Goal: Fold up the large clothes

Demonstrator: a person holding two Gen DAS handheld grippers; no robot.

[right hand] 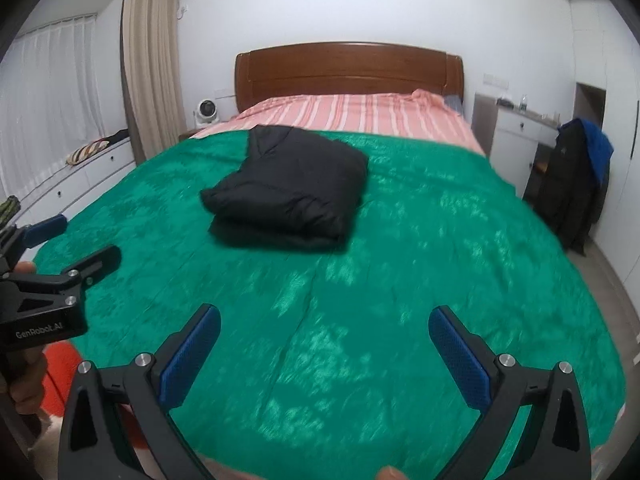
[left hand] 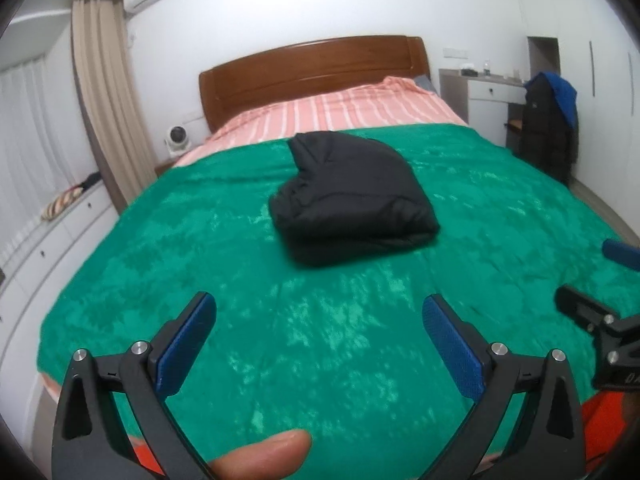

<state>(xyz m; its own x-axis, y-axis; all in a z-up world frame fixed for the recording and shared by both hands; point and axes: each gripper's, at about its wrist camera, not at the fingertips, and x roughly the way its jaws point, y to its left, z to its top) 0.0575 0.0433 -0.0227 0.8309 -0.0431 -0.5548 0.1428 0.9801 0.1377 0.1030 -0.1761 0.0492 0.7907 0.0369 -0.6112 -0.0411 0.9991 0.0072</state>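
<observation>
A black padded jacket (left hand: pixel 352 200) lies folded into a thick bundle on the green blanket (left hand: pixel 280 340) in the middle of the bed; it also shows in the right wrist view (right hand: pixel 288 192). My left gripper (left hand: pixel 320 312) is open and empty, held above the blanket near the bed's foot, well short of the jacket. My right gripper (right hand: pixel 324 324) is open and empty, also over the blanket short of the jacket. The right gripper shows at the right edge of the left wrist view (left hand: pixel 592 280), and the left gripper shows at the left edge of the right wrist view (right hand: pixel 80 240).
The bed has a pink striped sheet (left hand: pixel 340 108) and a wooden headboard (left hand: pixel 312 68). A chair with dark and blue coats (left hand: pixel 552 128) stands at the right by a white desk (left hand: pixel 492 96). White drawers (left hand: pixel 52 240) and a curtain (left hand: pixel 108 104) line the left wall.
</observation>
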